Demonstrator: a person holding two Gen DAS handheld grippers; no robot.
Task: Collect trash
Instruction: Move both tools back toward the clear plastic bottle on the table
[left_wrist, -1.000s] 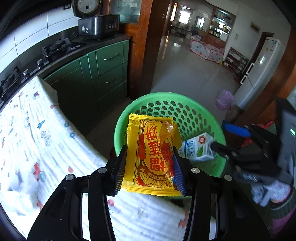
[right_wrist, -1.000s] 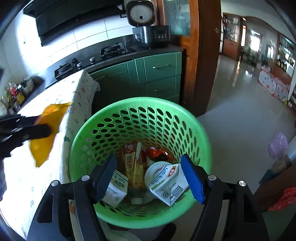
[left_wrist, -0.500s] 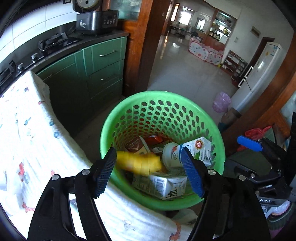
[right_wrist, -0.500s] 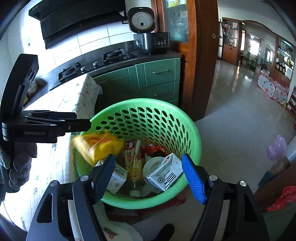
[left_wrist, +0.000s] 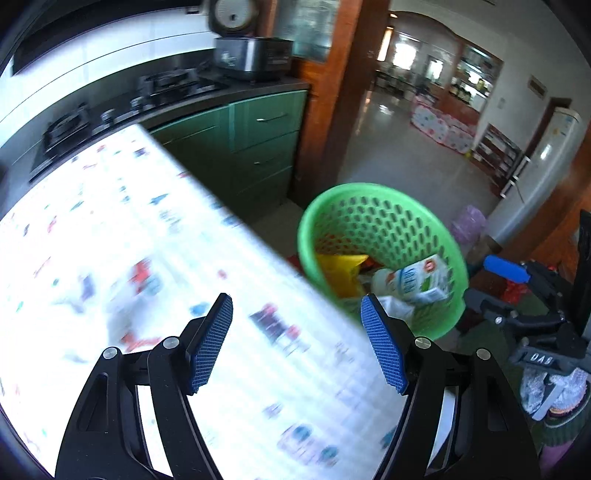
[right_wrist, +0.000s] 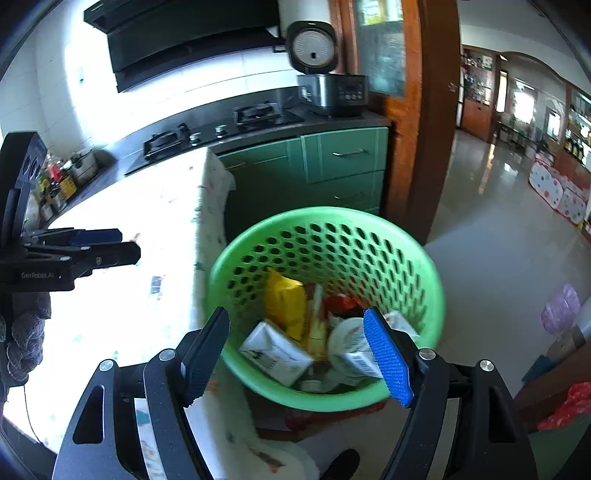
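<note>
- Yellow snack packet (right_wrist: 286, 302) lies inside the green basket (right_wrist: 406, 236), leaning on the wall at about ten o'clock — its long axis runs steeply, upper end toward eleven o'clock, lower end sunk among the other trash.
- From my left wrist view the same packet (left_wrist: 341, 271) shows at the basket's (left_wrist: 373, 192) eight o'clock, tilted, one corner pointing up toward one o'clock.
- White milk carton (right_wrist: 275, 352) rests at the basket's seven o'clock, long axis toward four o'clock; a second carton (left_wrist: 417, 280) lies on its side nearby.
- My left gripper (left_wrist: 295, 341) hangs over the patterned tablecloth (left_wrist: 110, 240), jaws wide apart, nothing between them.
- My right gripper (right_wrist: 297, 356) hovers above the basket's near rim — jaws apart, gripping nothing.
- Basket stands on the floor just beside the table's edge.
</note>
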